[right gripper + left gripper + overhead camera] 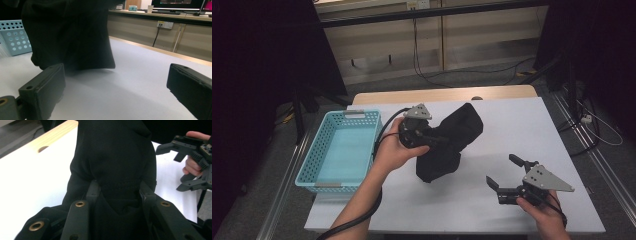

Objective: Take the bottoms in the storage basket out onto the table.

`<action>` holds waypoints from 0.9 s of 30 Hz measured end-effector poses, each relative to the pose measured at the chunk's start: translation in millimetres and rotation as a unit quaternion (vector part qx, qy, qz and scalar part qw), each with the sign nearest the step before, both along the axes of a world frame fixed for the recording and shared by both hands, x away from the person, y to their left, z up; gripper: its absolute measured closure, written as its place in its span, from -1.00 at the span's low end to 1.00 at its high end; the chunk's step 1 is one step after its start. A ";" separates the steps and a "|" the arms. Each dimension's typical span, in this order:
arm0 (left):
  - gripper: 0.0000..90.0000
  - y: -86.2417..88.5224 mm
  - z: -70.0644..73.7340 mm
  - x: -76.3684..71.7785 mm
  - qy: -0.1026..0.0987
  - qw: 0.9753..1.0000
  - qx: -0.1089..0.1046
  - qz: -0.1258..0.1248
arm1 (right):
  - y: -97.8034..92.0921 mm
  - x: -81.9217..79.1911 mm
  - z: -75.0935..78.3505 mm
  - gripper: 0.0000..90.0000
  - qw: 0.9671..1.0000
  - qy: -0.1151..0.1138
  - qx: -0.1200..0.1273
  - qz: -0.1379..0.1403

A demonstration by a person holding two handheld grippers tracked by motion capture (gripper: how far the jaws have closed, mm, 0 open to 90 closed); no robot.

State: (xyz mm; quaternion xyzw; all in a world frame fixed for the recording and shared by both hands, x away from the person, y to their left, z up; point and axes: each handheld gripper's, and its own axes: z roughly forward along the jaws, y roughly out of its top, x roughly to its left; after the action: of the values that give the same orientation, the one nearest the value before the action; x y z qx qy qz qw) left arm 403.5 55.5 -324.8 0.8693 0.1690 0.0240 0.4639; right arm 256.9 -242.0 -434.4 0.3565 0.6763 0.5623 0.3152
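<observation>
- The right claw (117,95) is spread wide, jaws low over the white worktop (140,75).
- A black cloth (67,32) hangs ahead, left of centre.
- A blue basket (15,37) sits far left.

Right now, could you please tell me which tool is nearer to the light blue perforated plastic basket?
Left. The left tool, shut on the black cloth bag, is just right of the light blue perforated plastic basket; the right tool is open, far across the table.

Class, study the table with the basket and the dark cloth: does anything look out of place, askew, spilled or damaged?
Nothing stands out. The black cloth is bunched and lifted because the left gripper is clamped on it, not because it has fallen. The blue basket sits square at the table's left edge. The right gripper is open, apart from the cloth.
</observation>
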 end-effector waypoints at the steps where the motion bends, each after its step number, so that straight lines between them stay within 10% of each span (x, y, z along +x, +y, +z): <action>1: 0.40 -2.0 -5.1 -0.2 0.002 1.000 -0.001 -0.001 | 0.5 1.0 -0.4 -0.98 1.000 0.000 0.000 0.001; 5: 0.27 -4.2 -28.8 4.4 -0.014 1.000 -0.001 -0.002 | 1.8 3.9 -1.6 -0.98 1.000 0.004 -0.002 0.002; 7: -0.06 -1.8 -39.0 8.0 -0.044 0.999 0.007 0.014 | 2.1 4.7 -1.7 -0.98 1.000 0.005 -0.003 0.002; 12: -0.70 8.8 -53.4 7.1 -0.044 0.998 0.010 0.050 | 3.3 5.6 -2.2 -0.98 1.000 0.006 -0.010 0.003; 27: -0.74 33.3 -67.3 -29.6 -0.048 0.998 0.006 0.048 | 8.4 12.7 -4.4 -0.98 0.999 0.014 -0.030 0.010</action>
State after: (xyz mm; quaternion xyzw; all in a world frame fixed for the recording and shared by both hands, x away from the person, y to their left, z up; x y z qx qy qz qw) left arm 373.9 88.8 -392.1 0.8609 0.1879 0.0890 0.4643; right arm 269.6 -233.6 -438.8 0.3484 0.7006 0.5399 0.3102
